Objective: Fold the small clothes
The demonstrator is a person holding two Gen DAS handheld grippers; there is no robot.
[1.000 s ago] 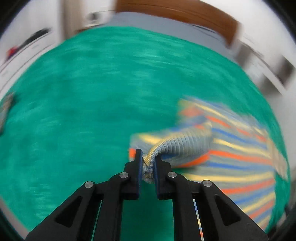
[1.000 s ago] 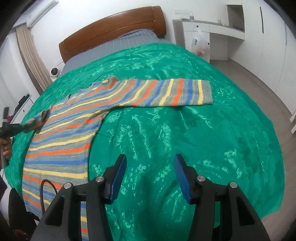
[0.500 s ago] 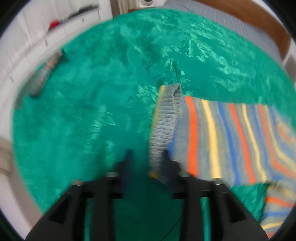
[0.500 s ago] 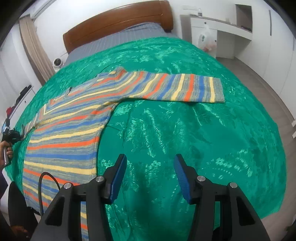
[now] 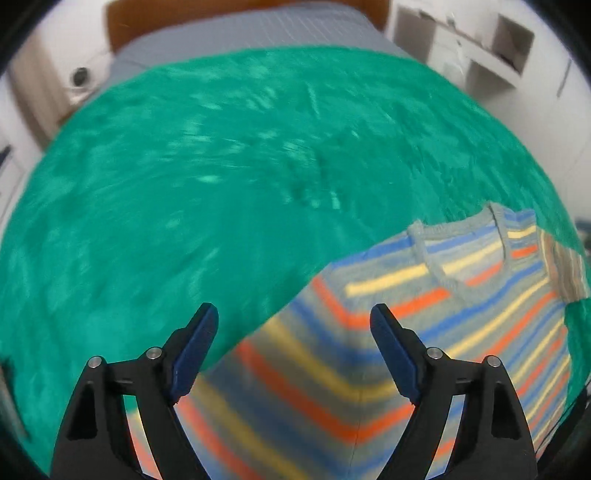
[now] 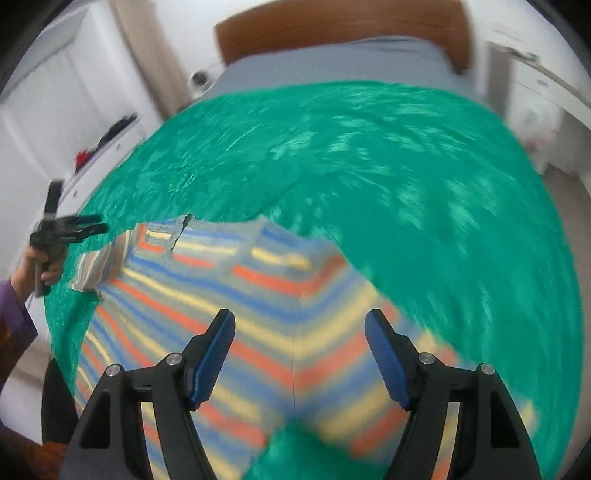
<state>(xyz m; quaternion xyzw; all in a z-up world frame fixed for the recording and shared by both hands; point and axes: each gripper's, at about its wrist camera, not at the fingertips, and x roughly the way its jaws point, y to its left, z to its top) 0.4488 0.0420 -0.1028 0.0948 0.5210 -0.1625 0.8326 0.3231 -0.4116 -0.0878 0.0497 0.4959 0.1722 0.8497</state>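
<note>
A small striped sweater (image 5: 424, 317), grey with blue, orange and yellow bands, lies flat on the green bedspread (image 5: 221, 184). Its V-neck collar (image 5: 439, 258) points up the bed. My left gripper (image 5: 293, 350) is open and empty, hovering over the sweater's left shoulder and sleeve. In the right wrist view the sweater (image 6: 258, 317) fills the lower middle. My right gripper (image 6: 299, 354) is open and empty above the right shoulder and sleeve. The left gripper (image 6: 96, 225) also shows there at the far left, held in a hand. Both views are motion-blurred.
The green bedspread (image 6: 406, 184) covers a bed with grey pillows (image 6: 332, 62) and a wooden headboard (image 6: 332, 29). White cabinets (image 5: 480, 48) stand to the right, a curtain (image 6: 147, 55) and a white dresser (image 6: 74, 147) to the left.
My left gripper has let go of the sleeve cuff, opened wide and swung over the sweater's shoulder. My right gripper has moved left from bare bedspread to above the sweater.
</note>
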